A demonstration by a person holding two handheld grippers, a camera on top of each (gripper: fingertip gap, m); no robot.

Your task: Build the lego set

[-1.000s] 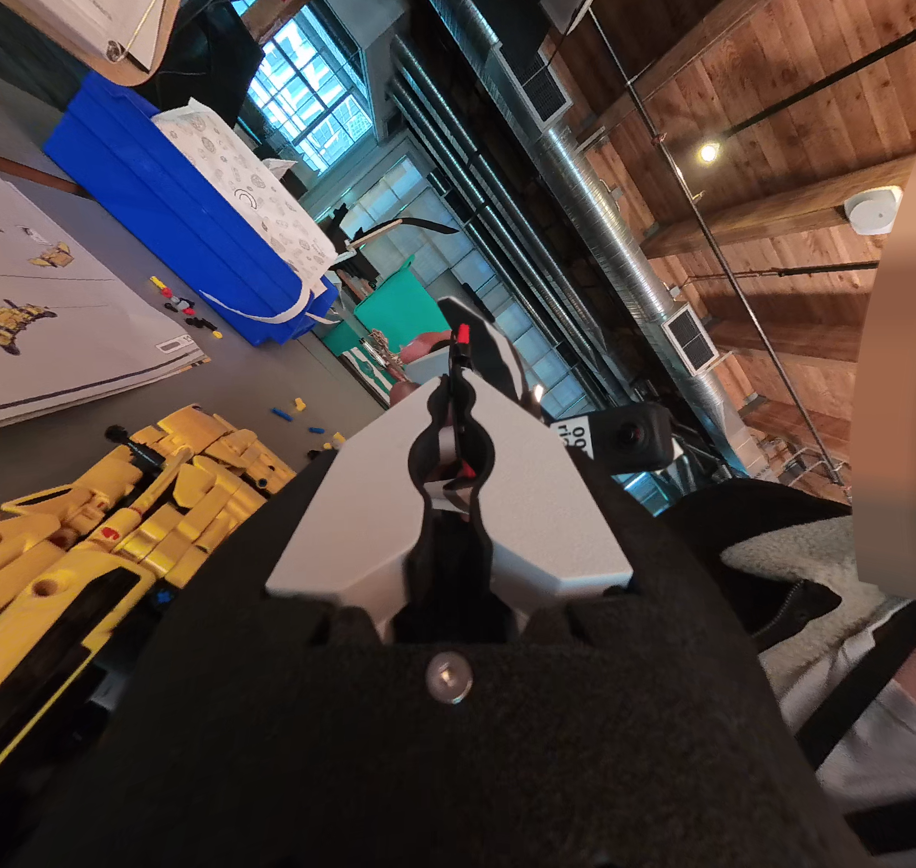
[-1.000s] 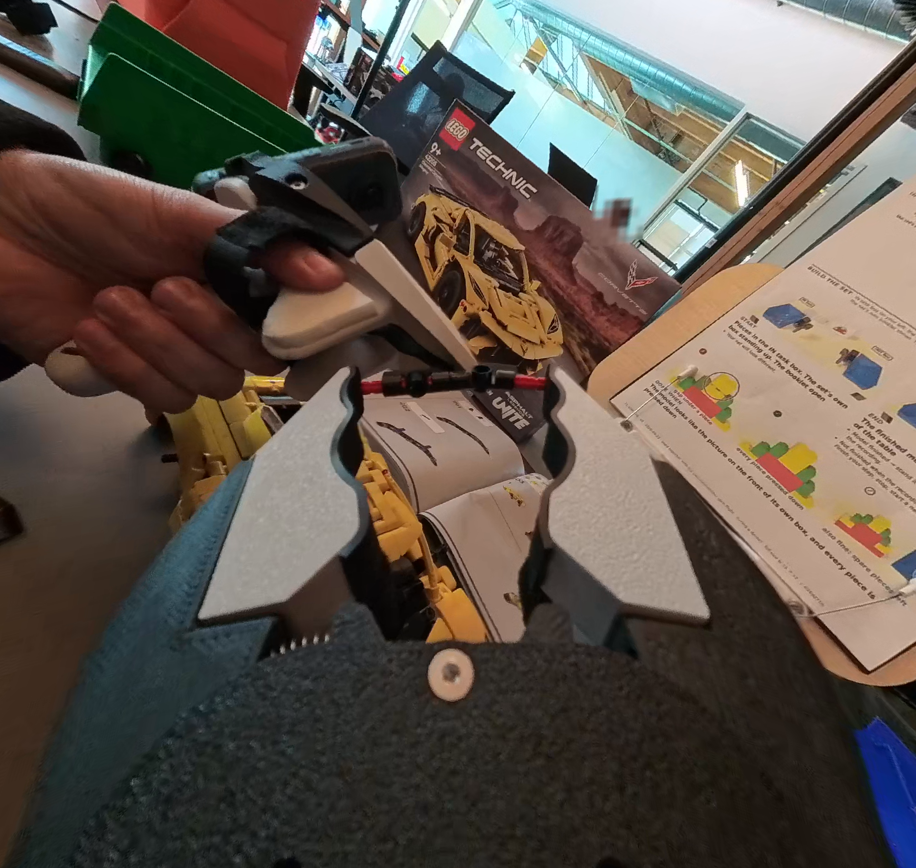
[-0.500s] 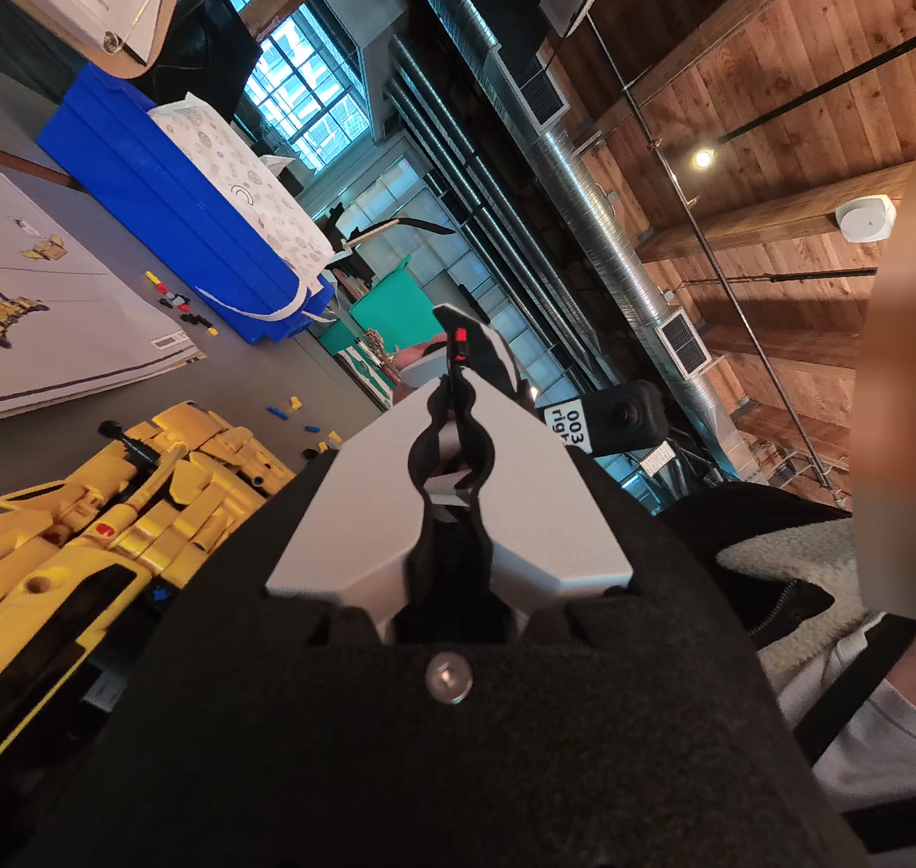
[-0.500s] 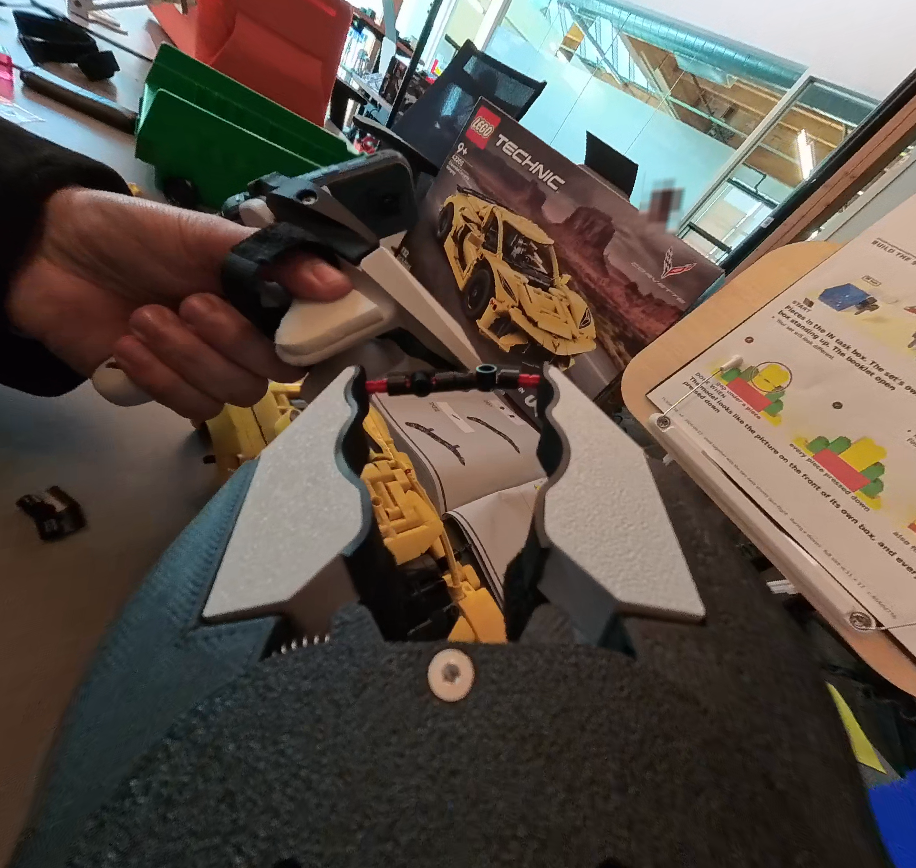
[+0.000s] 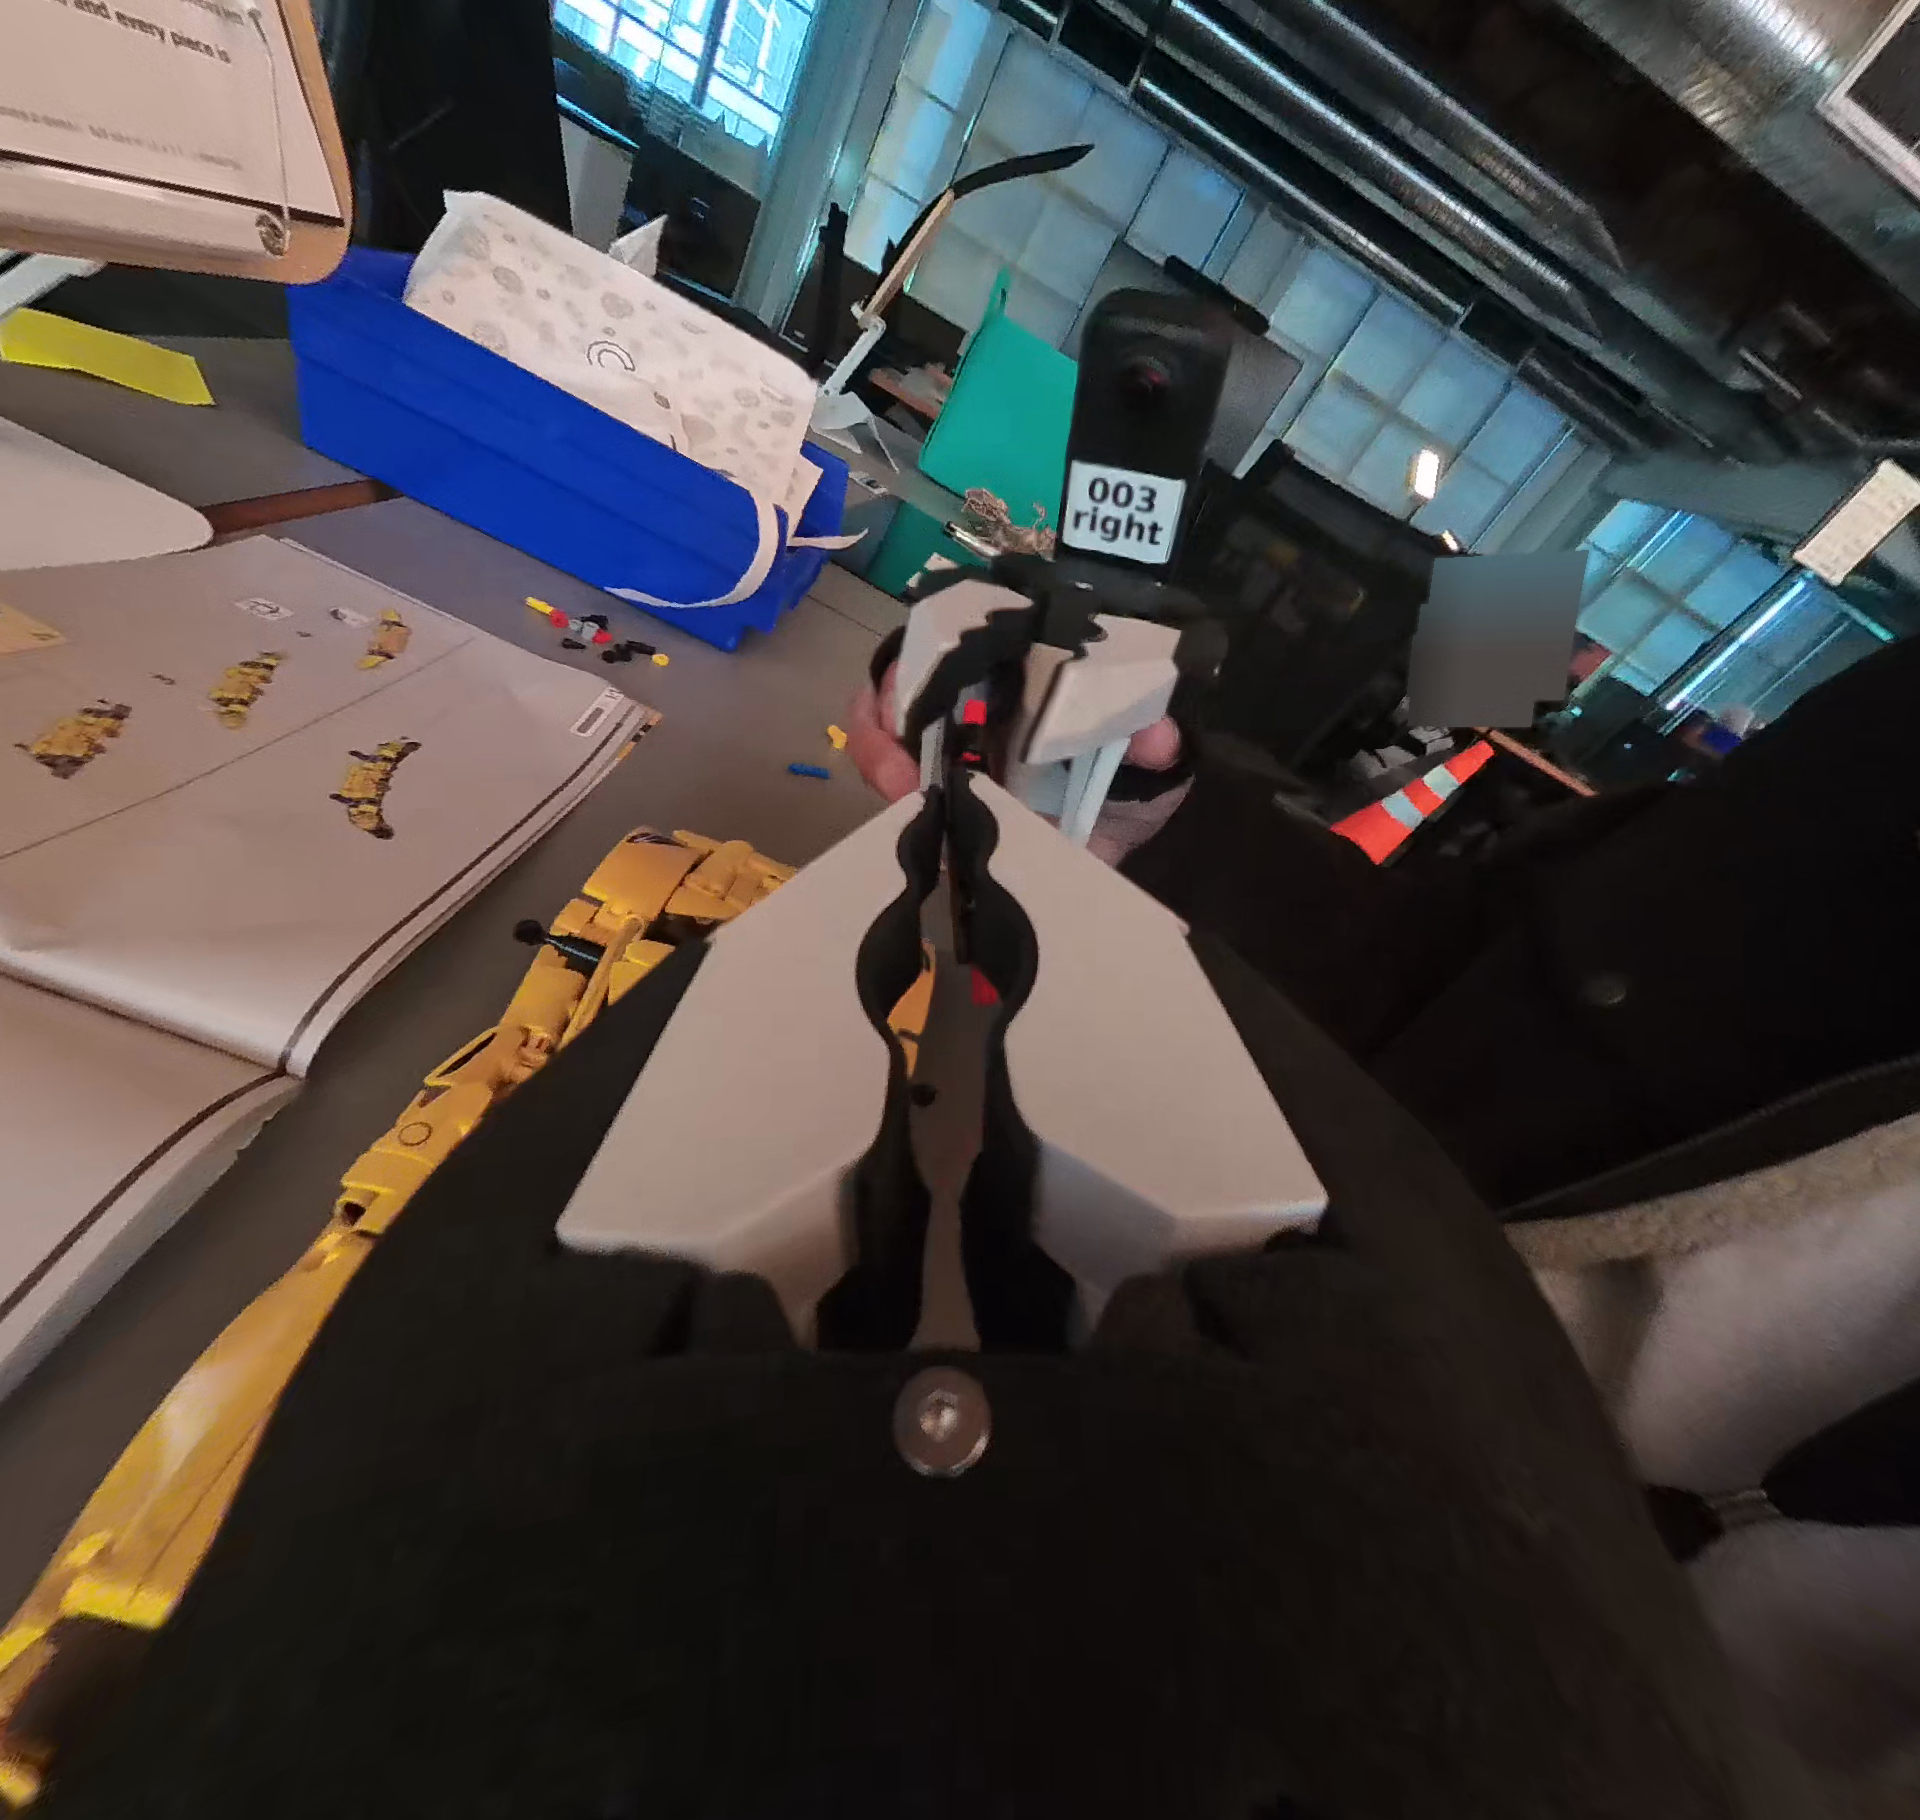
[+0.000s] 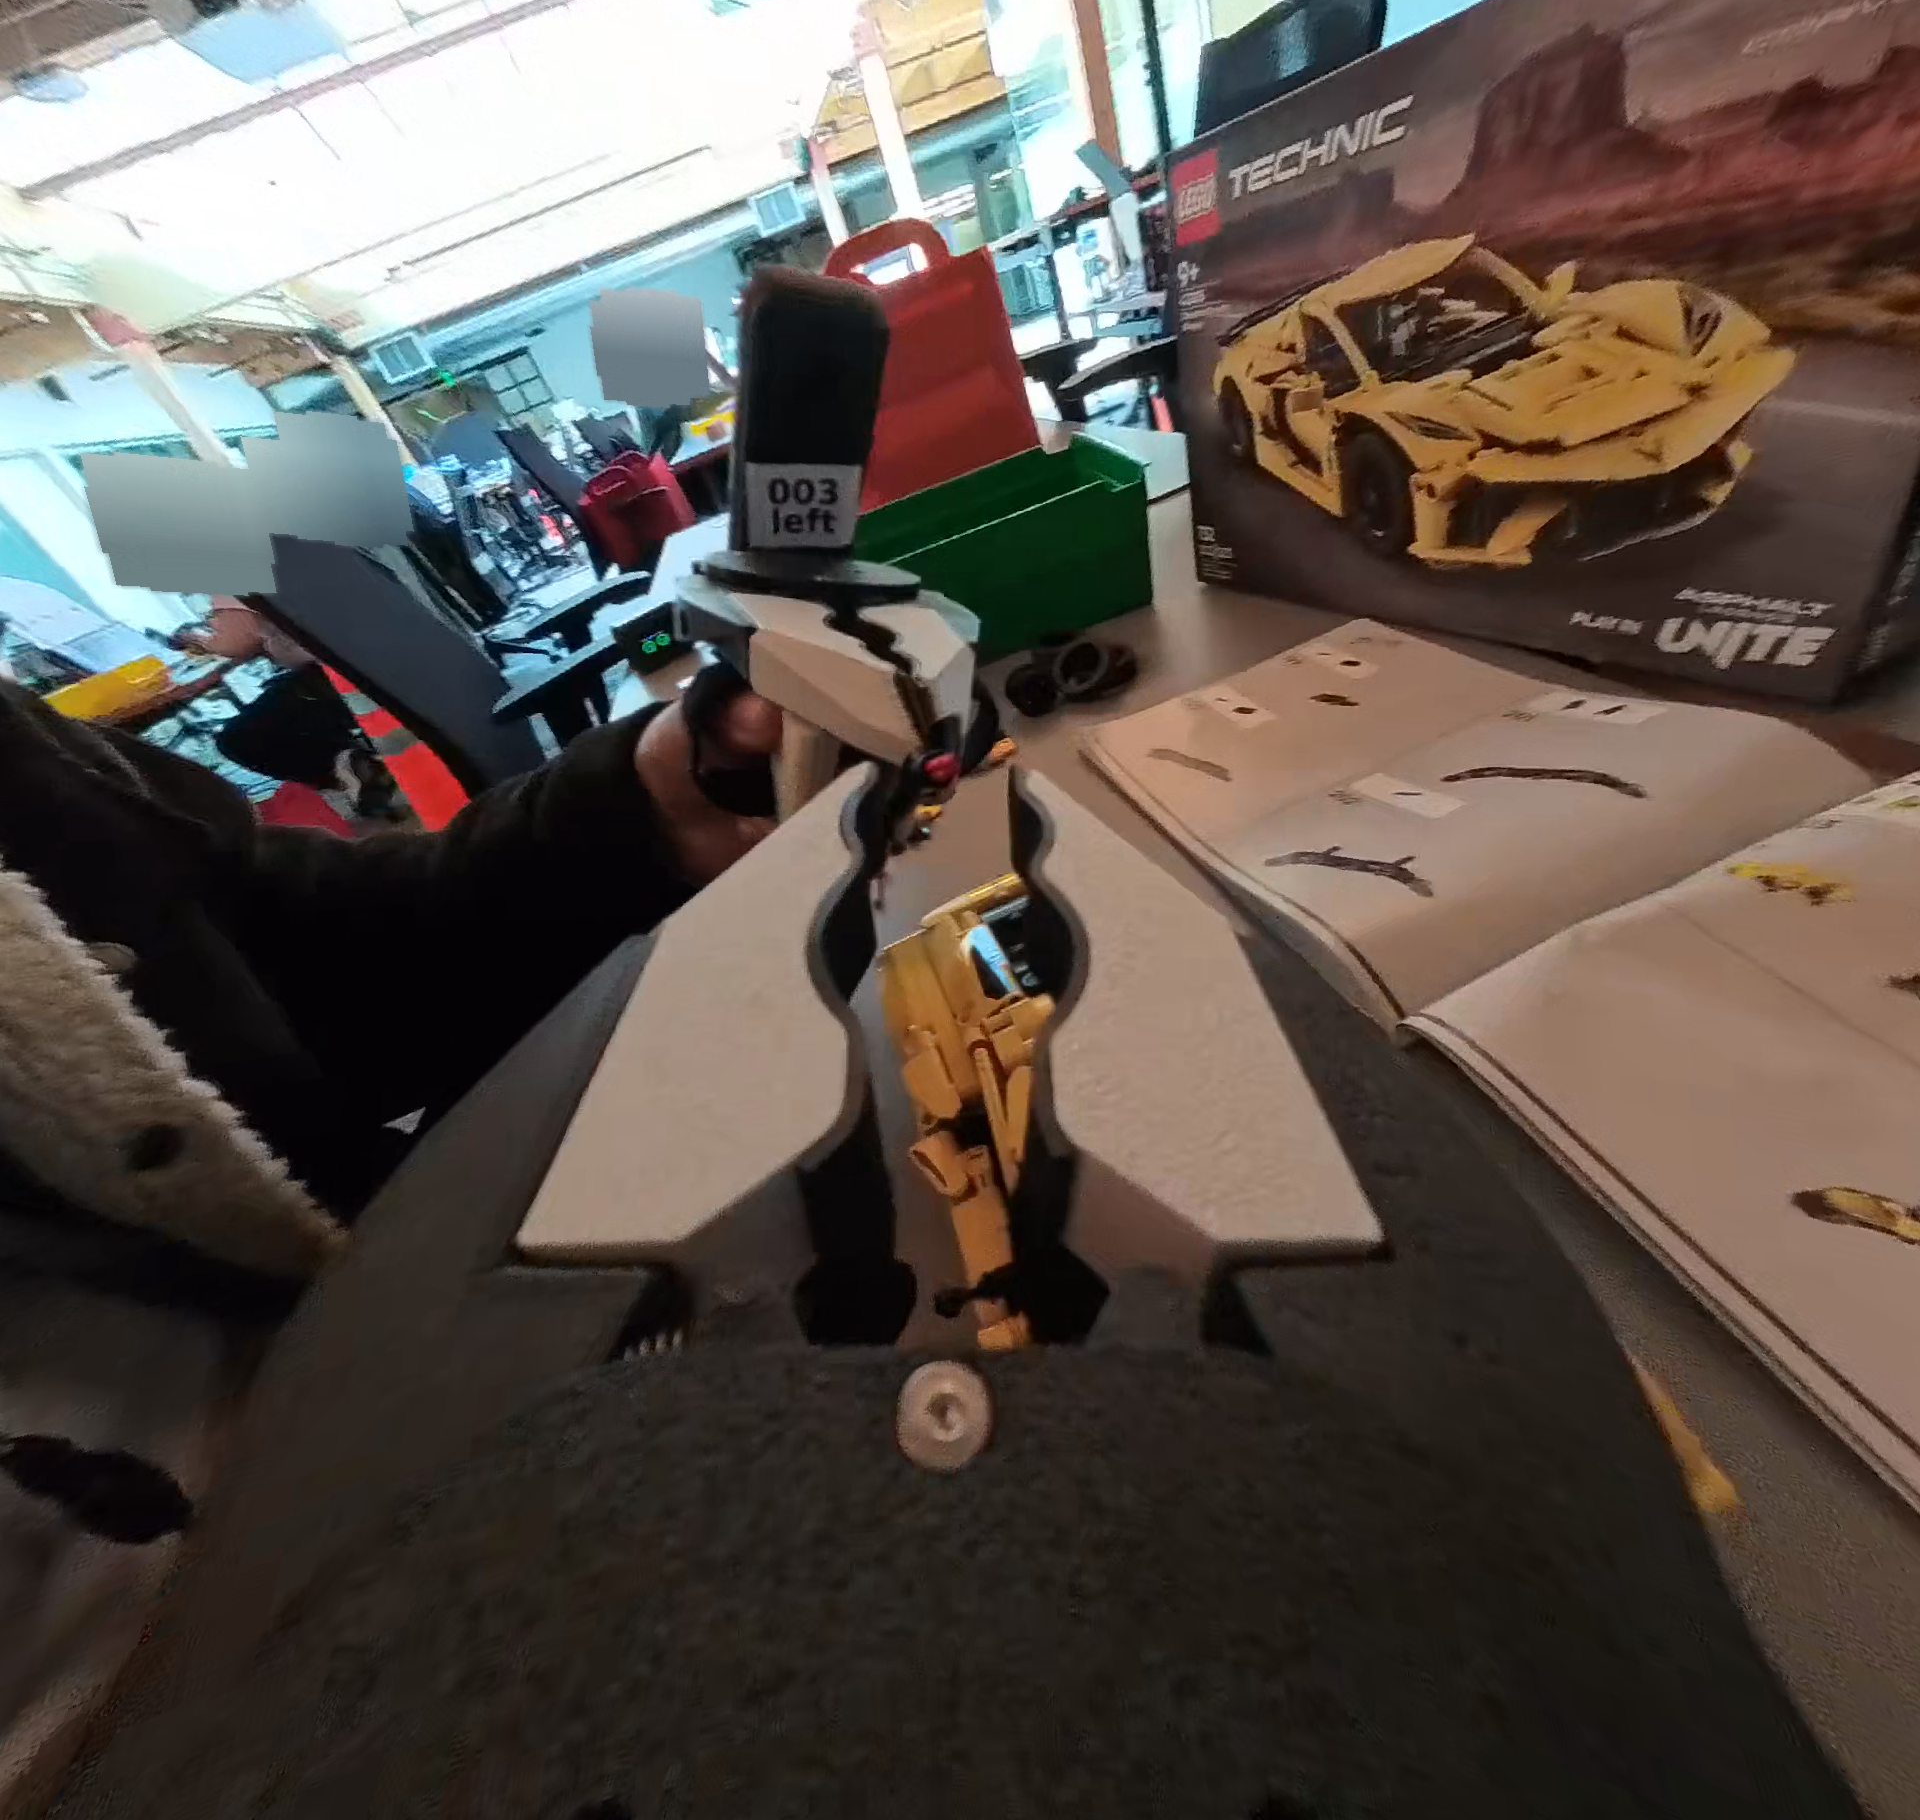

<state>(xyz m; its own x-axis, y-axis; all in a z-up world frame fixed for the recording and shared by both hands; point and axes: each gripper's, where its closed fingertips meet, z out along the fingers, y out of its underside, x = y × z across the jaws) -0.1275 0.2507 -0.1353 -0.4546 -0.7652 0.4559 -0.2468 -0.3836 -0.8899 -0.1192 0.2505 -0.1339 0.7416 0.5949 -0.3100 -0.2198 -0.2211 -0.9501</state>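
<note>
My left gripper (image 5: pixel 951 794) is shut on a thin black axle with red parts (image 5: pixel 971 723), which lies along its jaws and sticks out at the tips. My right gripper (image 6: pixel 940 794) faces it tip to tip, its jaws partly apart around the axle's free end (image 6: pixel 940 762). I cannot see them pressing on it. Each gripper also shows in the other's view: the left gripper (image 6: pixel 914 721) and the right gripper (image 5: pixel 987 690). The yellow Lego car body (image 5: pixel 634 897) lies on the grey table below both grippers and shows between the right fingers (image 6: pixel 966 1022).
An open instruction booklet (image 5: pixel 260 783) (image 6: pixel 1455 835) lies beside the car. The set's box (image 6: pixel 1507 420) stands behind it. A blue bin (image 5: pixel 499 461) holds a white bag, with loose small pieces (image 5: pixel 592 627) in front. A green bin (image 6: pixel 1018 544) and black tyres (image 6: pixel 1070 674) sit farther back.
Both grippers have tilted down toward the table. The axle spanned crosswise between the right fingertips; the right jaws have since narrowed and the axle points end-on at them. The left gripper has stayed shut on it.
</note>
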